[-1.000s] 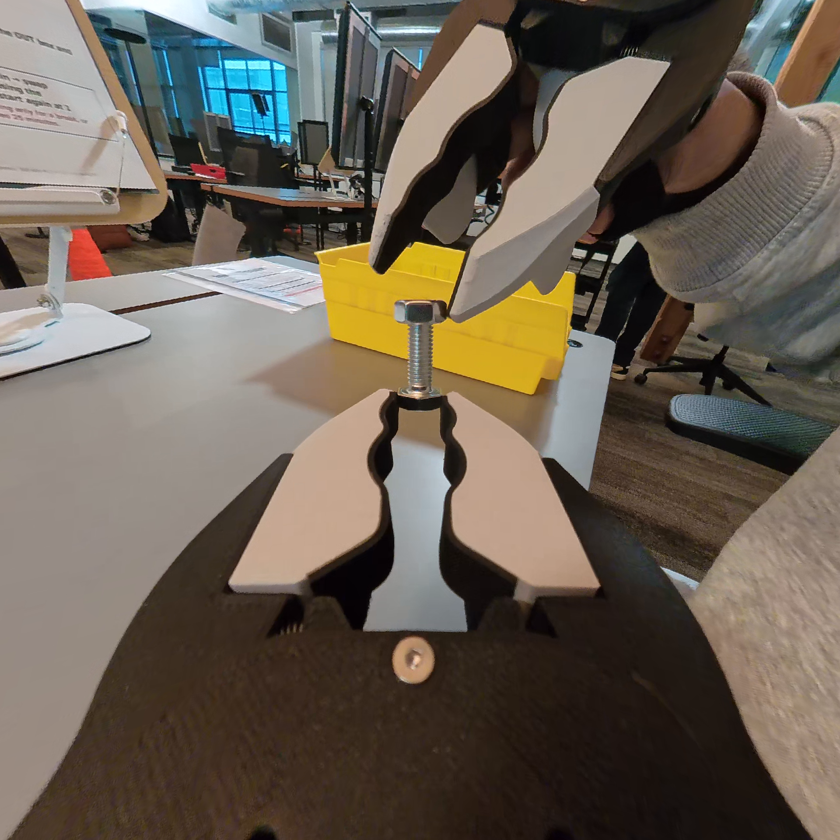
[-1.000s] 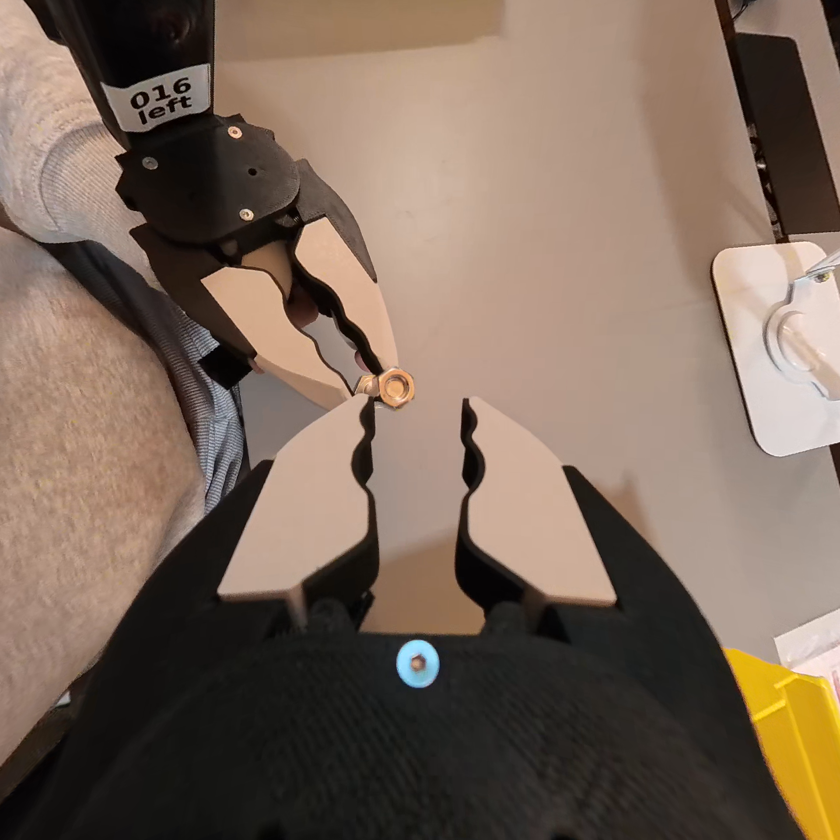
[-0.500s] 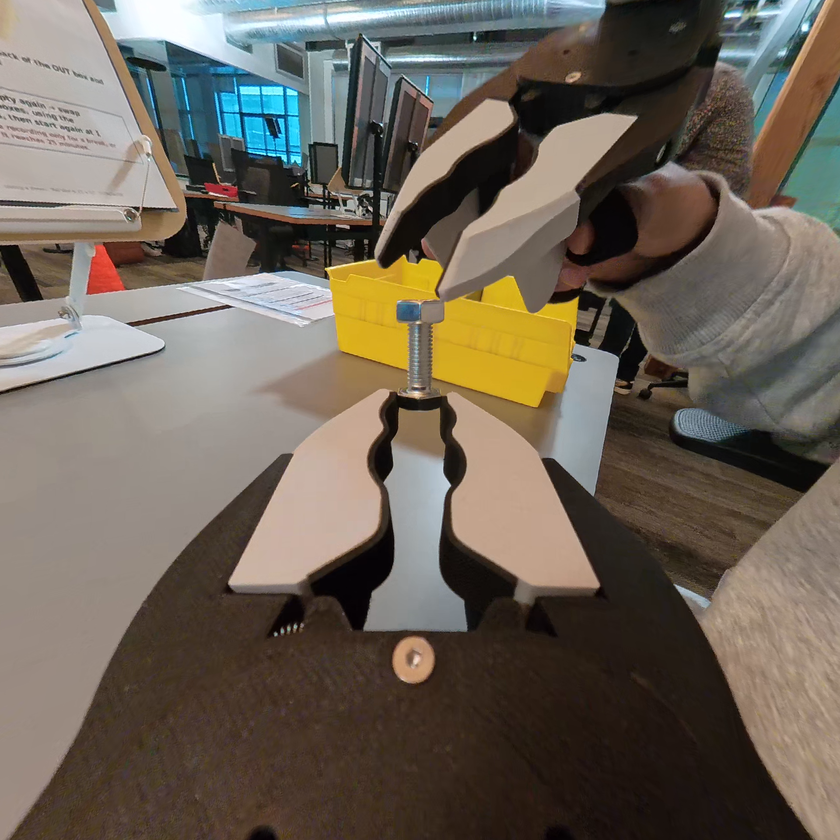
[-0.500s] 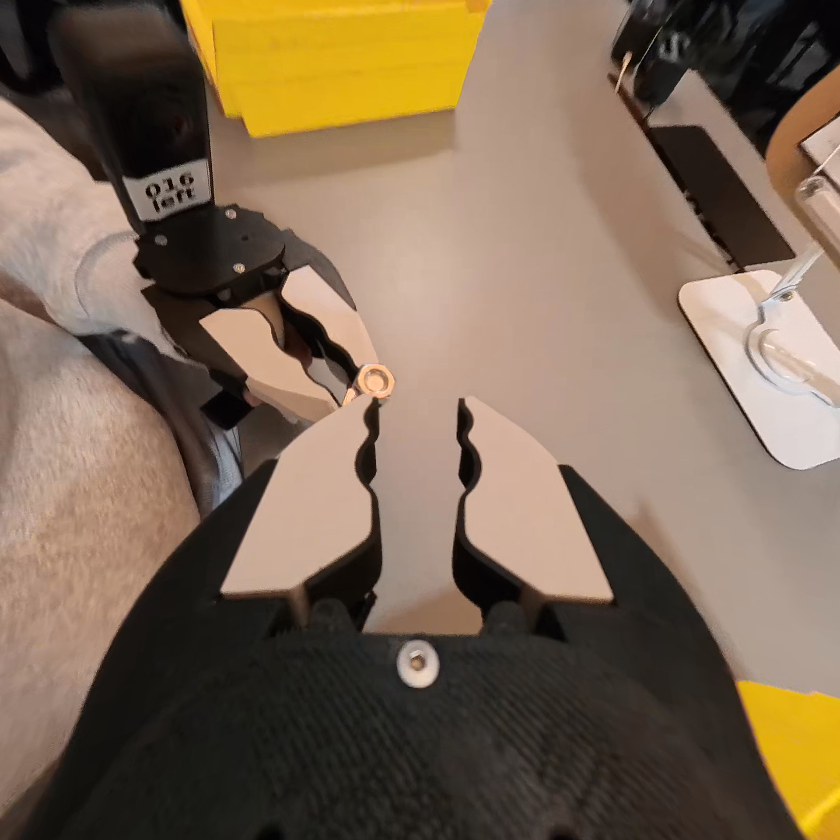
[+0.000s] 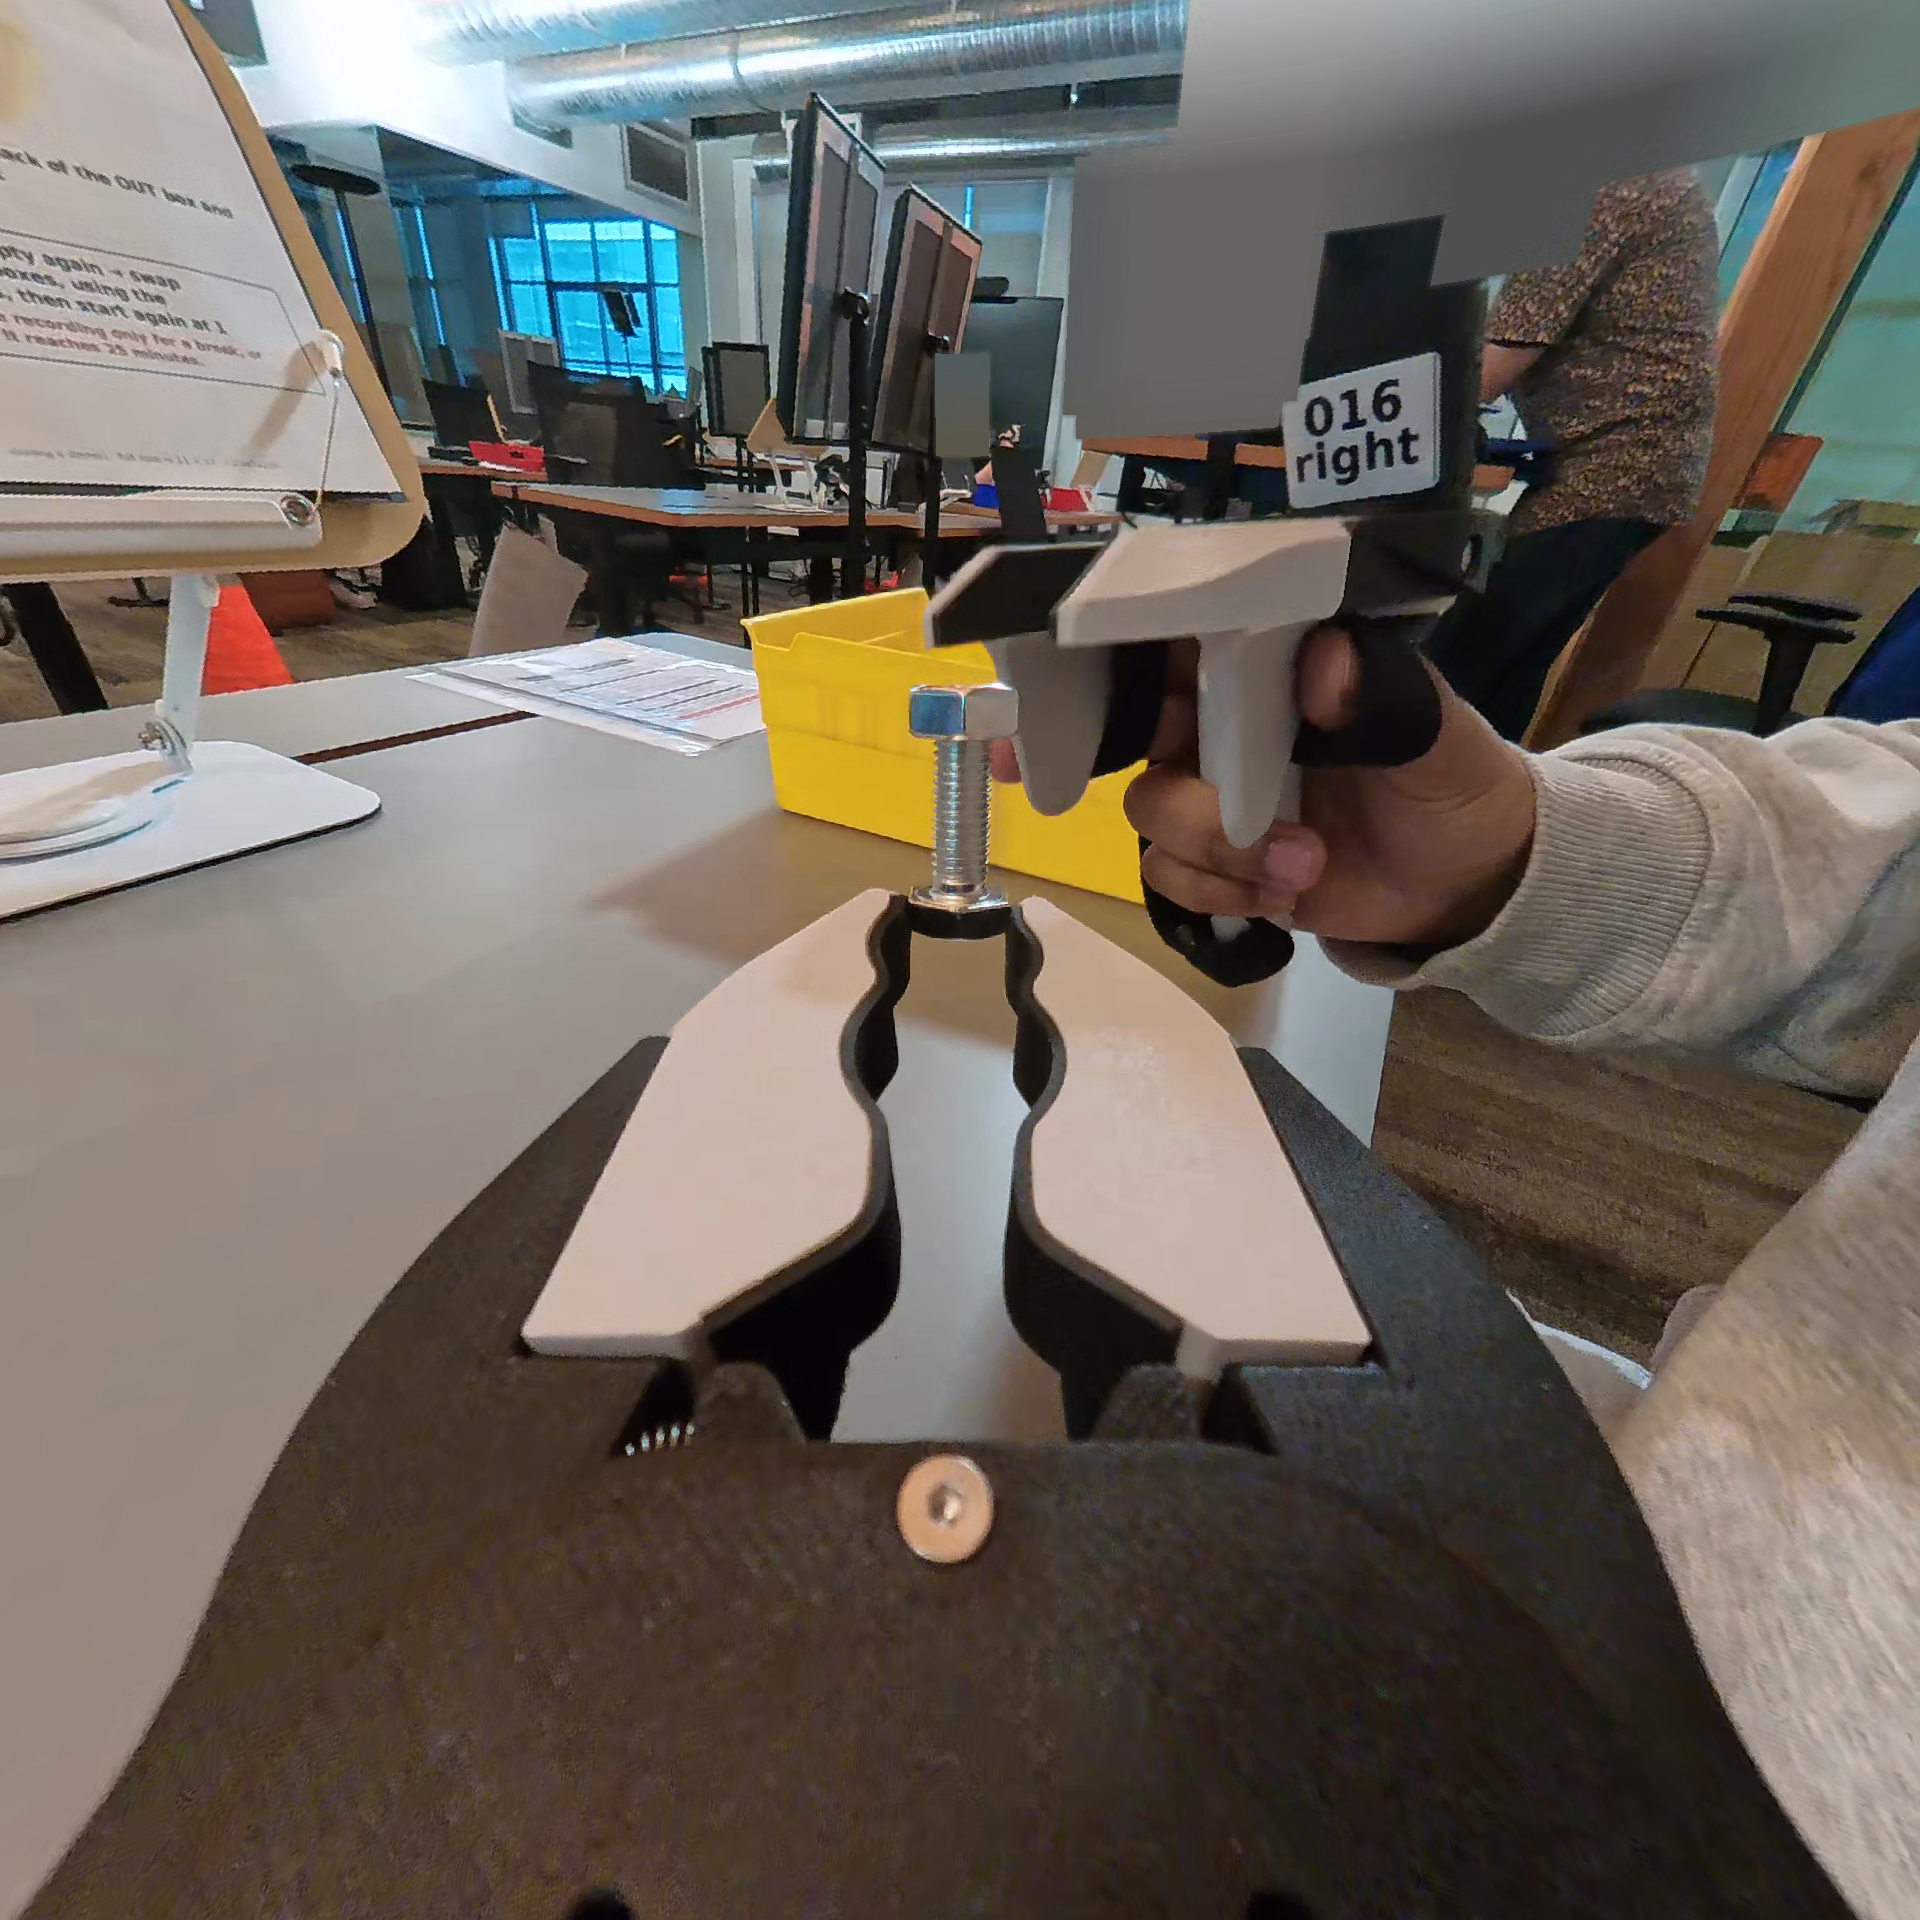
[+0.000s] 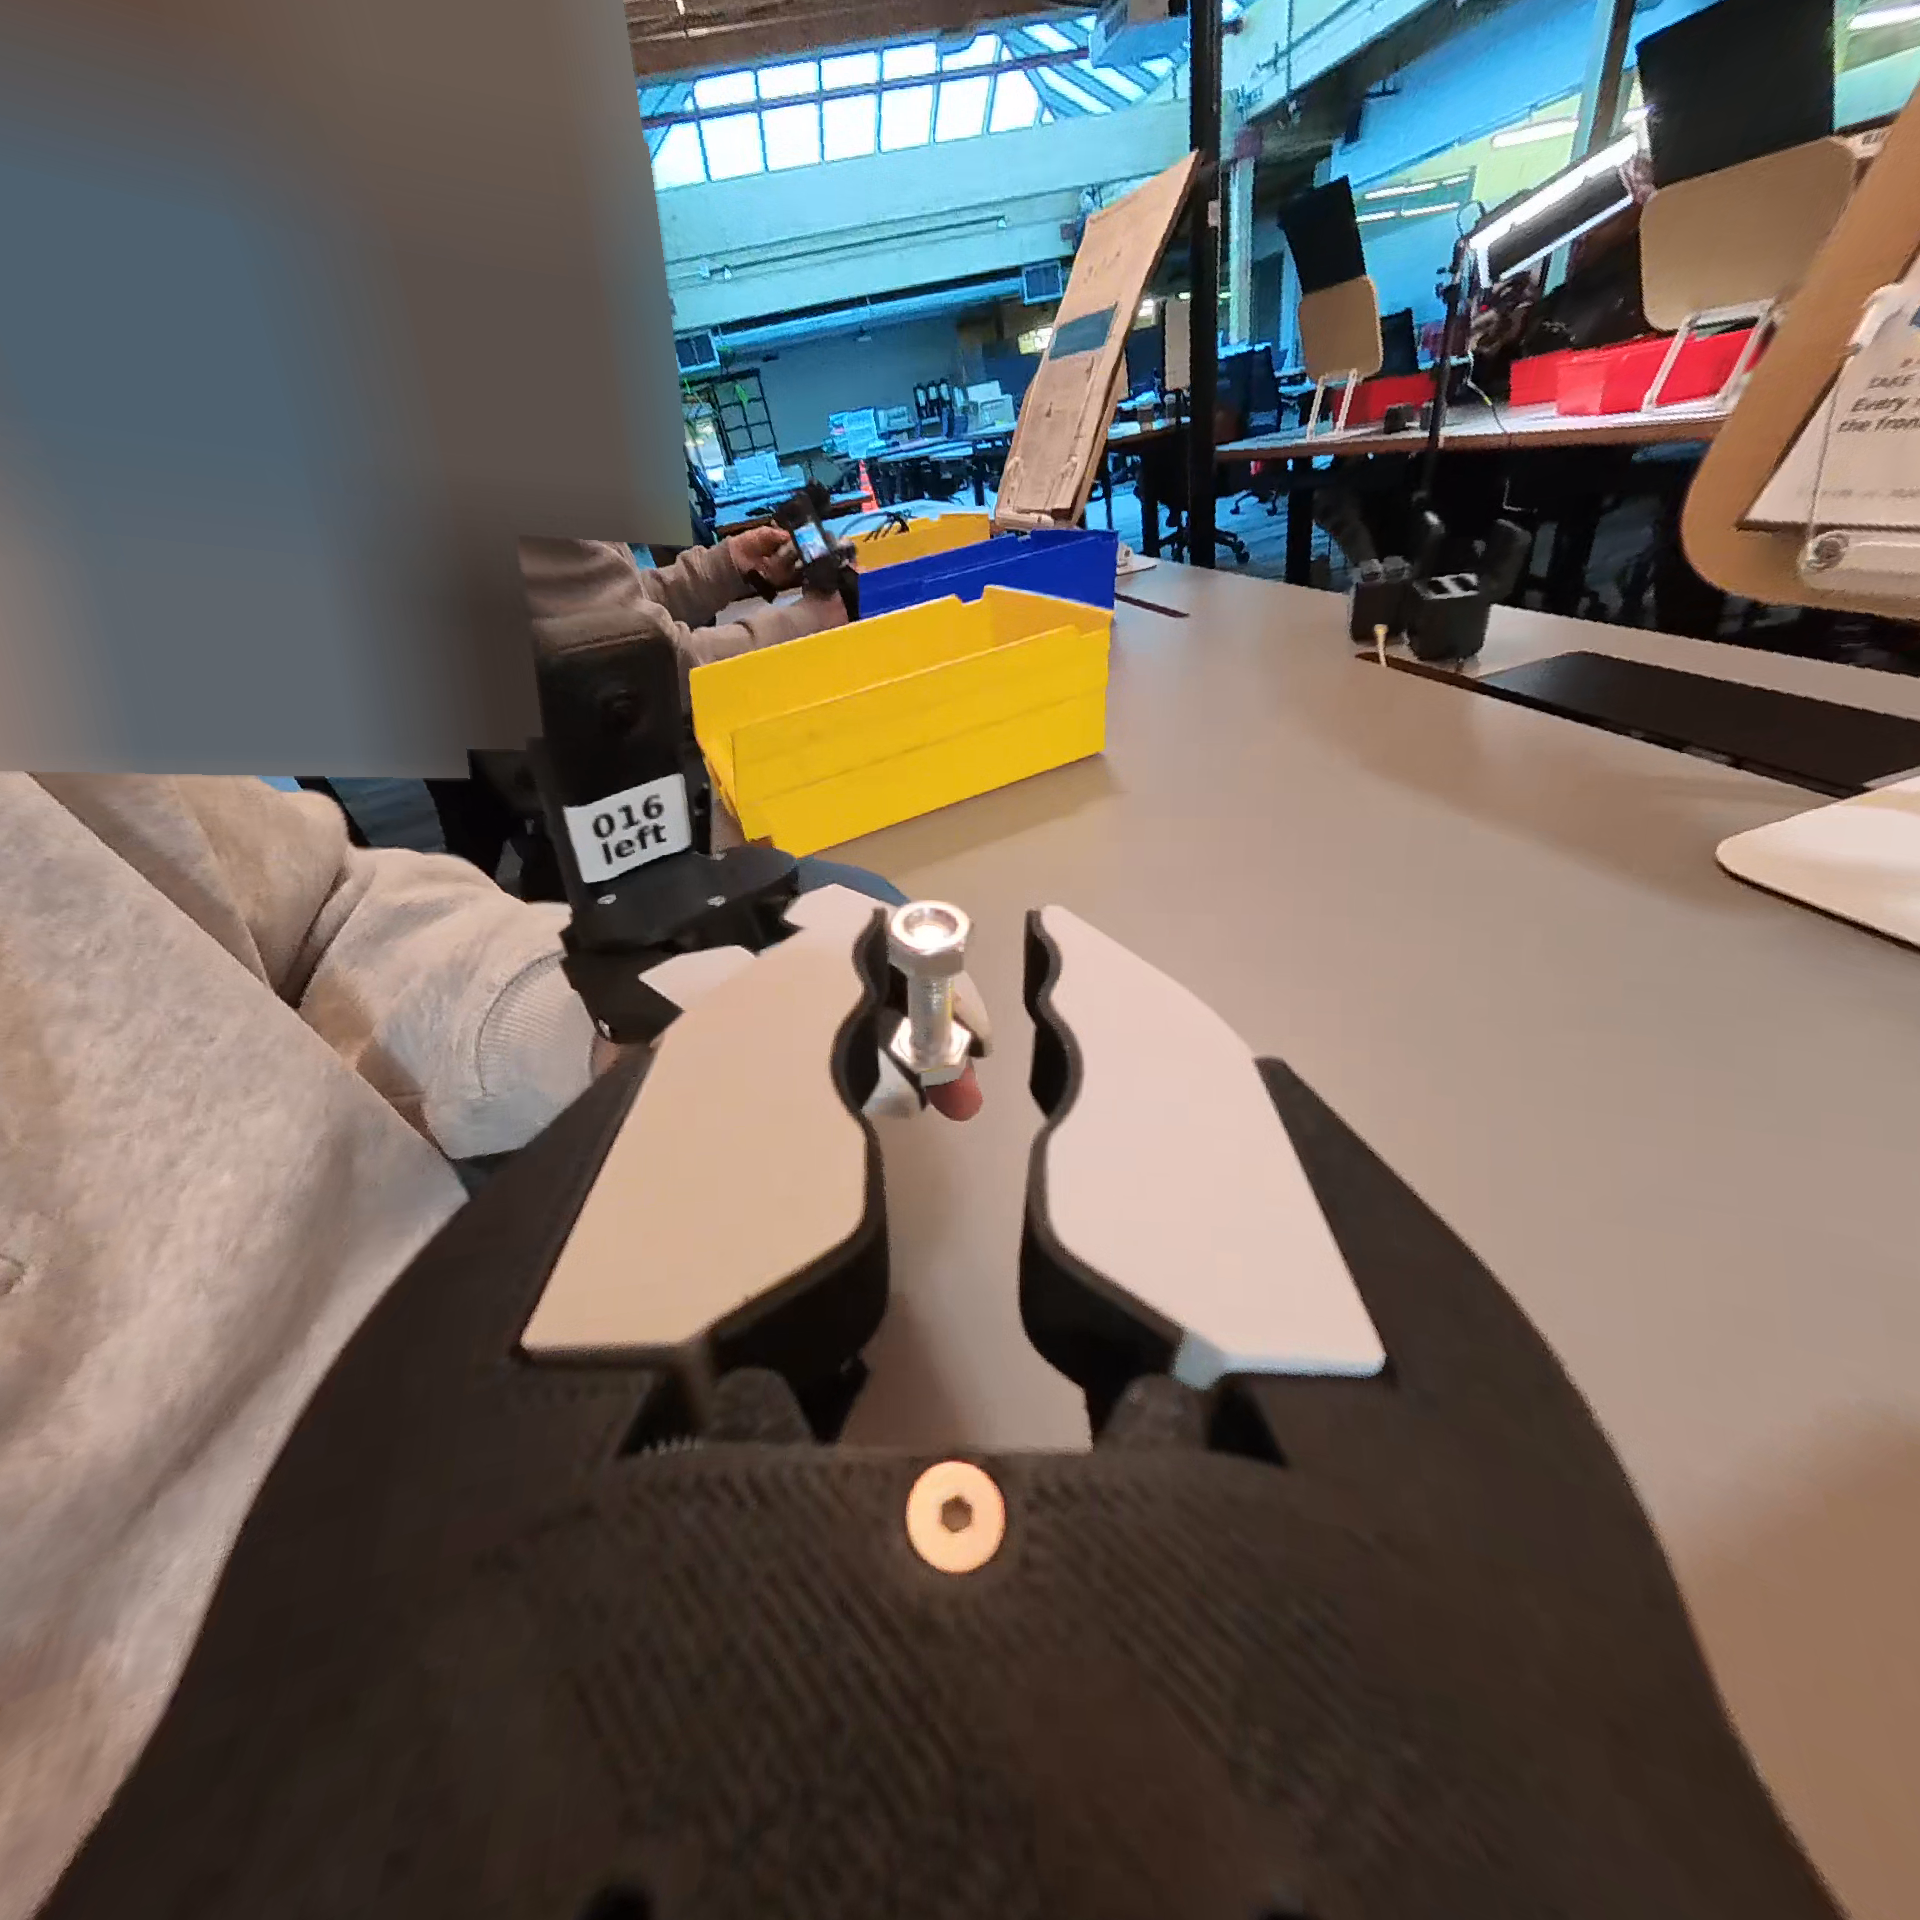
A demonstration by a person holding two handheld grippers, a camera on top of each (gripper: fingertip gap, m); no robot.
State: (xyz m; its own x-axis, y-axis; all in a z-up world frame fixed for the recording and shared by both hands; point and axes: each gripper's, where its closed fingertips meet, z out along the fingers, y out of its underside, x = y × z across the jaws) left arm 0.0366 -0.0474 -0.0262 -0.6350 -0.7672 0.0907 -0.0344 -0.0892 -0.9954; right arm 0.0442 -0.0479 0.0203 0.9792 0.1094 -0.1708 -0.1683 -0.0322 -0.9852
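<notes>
Here our left gripper pinches the nut on a bolt standing upright at frame centre. Our right gripper, jaws parted and empty, flanks the bolt head. We judge a sideways knock could tilt it loose.

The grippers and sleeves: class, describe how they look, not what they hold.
Each gripper, left and right, has a textured black printed body, two pale grey wavy-edged fingers, a silver screw and a white label. The person wears light grey knit sleeves.
</notes>
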